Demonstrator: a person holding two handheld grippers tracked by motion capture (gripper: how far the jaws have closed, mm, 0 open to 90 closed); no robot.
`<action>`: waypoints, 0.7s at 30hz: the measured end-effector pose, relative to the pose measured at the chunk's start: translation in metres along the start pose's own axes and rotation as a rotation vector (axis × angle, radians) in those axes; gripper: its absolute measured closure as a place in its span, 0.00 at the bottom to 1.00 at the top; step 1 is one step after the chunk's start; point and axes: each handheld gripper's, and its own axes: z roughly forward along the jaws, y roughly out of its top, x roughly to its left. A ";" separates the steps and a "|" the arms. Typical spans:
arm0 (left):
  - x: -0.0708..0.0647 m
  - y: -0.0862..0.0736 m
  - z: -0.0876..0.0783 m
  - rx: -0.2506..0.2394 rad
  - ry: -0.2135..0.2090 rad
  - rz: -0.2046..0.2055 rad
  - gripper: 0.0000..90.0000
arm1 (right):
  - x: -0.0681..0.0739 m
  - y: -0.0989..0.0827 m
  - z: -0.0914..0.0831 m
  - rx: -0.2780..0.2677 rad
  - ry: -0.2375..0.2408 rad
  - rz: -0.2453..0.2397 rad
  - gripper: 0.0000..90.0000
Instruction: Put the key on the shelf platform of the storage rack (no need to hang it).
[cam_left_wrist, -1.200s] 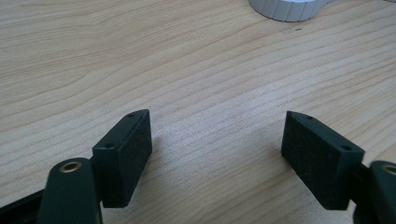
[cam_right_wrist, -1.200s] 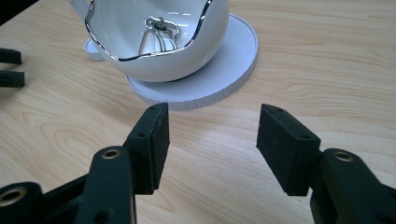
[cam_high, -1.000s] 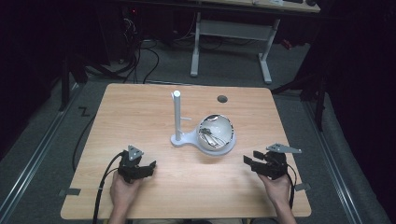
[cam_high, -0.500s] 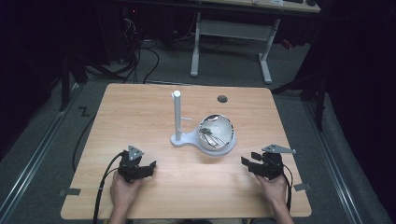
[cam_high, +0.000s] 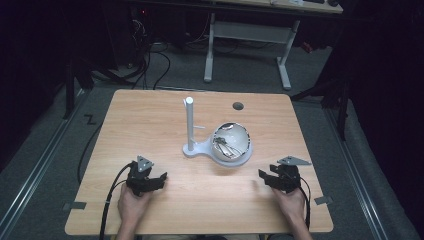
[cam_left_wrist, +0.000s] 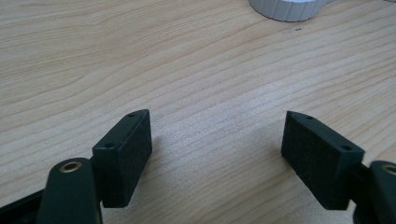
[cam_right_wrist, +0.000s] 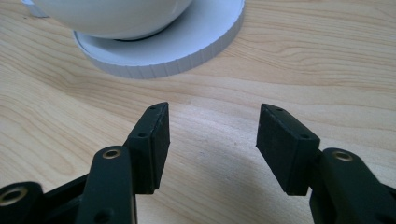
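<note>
White bowl (cam_high: 231, 141) on its round white stand (cam_high: 200, 149) sits mid-desk, ahead of both grippers — the right gripper (cam_high: 271, 178) (jaws apart, empty) looks nearer, facing it. Left gripper (cam_high: 151, 181), also spread and empty, rests near the desk's front edge. Pale wood desk (cam_high: 150, 115); dark floor and cables (cam_high: 145, 65) beyond.

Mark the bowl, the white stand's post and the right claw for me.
bowl (cam_high: 231, 141), high view, on its inner wall.
white stand's post (cam_high: 189, 122), high view, halfway up the upright rod.
right claw (cam_right_wrist: 212, 140), right gripper view, the gap midway between its open jaws.
</note>
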 end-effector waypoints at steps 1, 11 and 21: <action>0.000 0.000 0.000 0.000 0.000 0.000 0.28 | 0.000 -0.001 0.001 0.004 -0.010 0.001 0.49; 0.000 0.000 0.000 -0.001 0.000 0.000 0.28 | -0.004 -0.008 0.010 0.019 -0.074 -0.006 0.49; 0.000 0.000 0.000 0.000 0.001 0.001 0.28 | -0.006 -0.013 0.014 0.024 -0.112 -0.023 0.48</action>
